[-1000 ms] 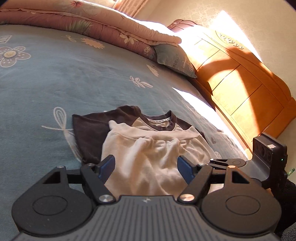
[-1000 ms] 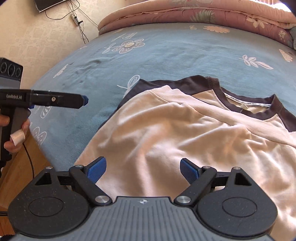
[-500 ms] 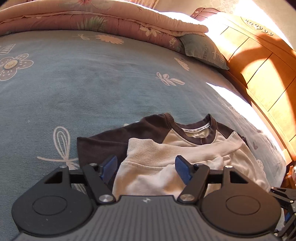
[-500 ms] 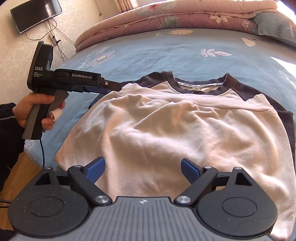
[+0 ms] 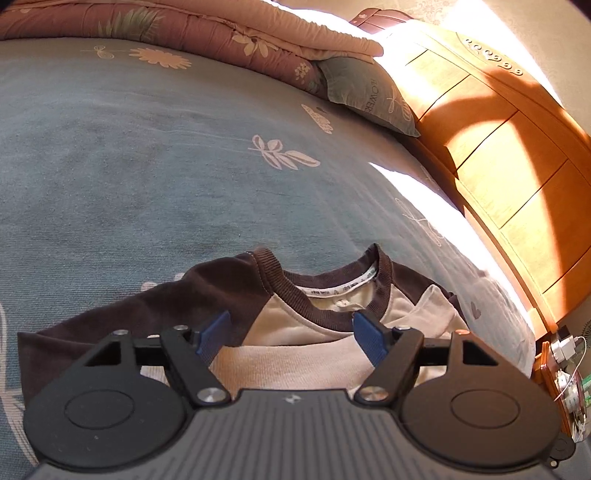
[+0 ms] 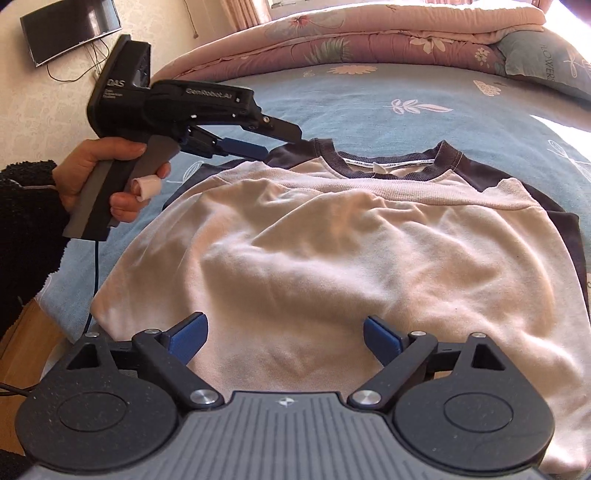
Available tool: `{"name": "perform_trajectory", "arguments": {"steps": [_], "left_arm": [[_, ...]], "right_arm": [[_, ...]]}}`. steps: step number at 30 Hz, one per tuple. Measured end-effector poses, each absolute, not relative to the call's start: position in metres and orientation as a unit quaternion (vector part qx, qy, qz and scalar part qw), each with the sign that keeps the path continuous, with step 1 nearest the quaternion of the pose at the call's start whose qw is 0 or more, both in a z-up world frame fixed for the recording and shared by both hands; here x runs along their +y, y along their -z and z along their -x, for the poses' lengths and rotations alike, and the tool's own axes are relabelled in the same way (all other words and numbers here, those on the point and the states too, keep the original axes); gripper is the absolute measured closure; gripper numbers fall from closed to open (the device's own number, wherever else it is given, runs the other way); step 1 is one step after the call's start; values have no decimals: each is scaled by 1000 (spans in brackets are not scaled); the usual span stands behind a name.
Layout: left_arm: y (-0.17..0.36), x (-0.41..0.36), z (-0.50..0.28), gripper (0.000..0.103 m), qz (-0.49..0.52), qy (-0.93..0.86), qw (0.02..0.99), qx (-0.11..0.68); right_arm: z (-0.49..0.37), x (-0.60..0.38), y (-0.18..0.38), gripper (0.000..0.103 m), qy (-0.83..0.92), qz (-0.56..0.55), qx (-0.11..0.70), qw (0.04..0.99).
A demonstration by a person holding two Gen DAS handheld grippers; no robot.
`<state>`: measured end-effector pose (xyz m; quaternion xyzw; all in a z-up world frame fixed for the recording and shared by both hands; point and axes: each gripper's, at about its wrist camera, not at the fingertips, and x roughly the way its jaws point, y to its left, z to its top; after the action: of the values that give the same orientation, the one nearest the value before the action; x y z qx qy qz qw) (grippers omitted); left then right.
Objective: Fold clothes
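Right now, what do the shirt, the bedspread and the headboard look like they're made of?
The shirt looks like soft cotton knit, matte: ribbed dark collar, ribbed hem band, loose wrinkles. The bedspread seems a matte woven or brushed fabric with printed flowers, its weave too fine to tell. The headboard looks like orange varnished wood, or possibly veneer: panel seams and a sheen in the sun.

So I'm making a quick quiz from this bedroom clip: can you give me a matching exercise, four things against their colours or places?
Things:
1. bedspread
2. shirt collar
3. headboard
4. pillow

Descriptions:
A. orange wood, sunlit
B. dark brown ribbing
C. blue with pale flower prints
D. grey-green, tucked under the end of the pink quilt

Pairs: 1-C, 2-B, 3-A, 4-D
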<state>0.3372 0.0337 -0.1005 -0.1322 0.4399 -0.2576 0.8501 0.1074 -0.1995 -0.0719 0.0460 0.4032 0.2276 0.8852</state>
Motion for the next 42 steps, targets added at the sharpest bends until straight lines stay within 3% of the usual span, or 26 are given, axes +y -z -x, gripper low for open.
{"name": "perform_trajectory", "arguments": {"steps": [2,7,17,25,28,35,42], "left_arm": [[108,33,-351,27,137,252,859,425],[95,33,-372,32,125,204,865,441],[35,126,-265,30,156,229,860,430],[77,150,-153,28,263,300,787,470],[100,150,-137,32,252,270,778,508],[87,174,-115,28,257,244,802,480],[121,191,-118,27,338,228,761,506]], "right_arm": [[-108,-208,70,7,-227,-60,397,888],[-111,-217,82,3,-208,-65,415,883],[-110,-221,97,0,-193,-92,407,888],[-108,-216,96,0,-183,-80,406,892],[-105,-204,97,0,-172,-38,409,895],[-99,-193,101,0,-162,14,409,898],[-100,-185,99,0,-153,36,418,895]]}}
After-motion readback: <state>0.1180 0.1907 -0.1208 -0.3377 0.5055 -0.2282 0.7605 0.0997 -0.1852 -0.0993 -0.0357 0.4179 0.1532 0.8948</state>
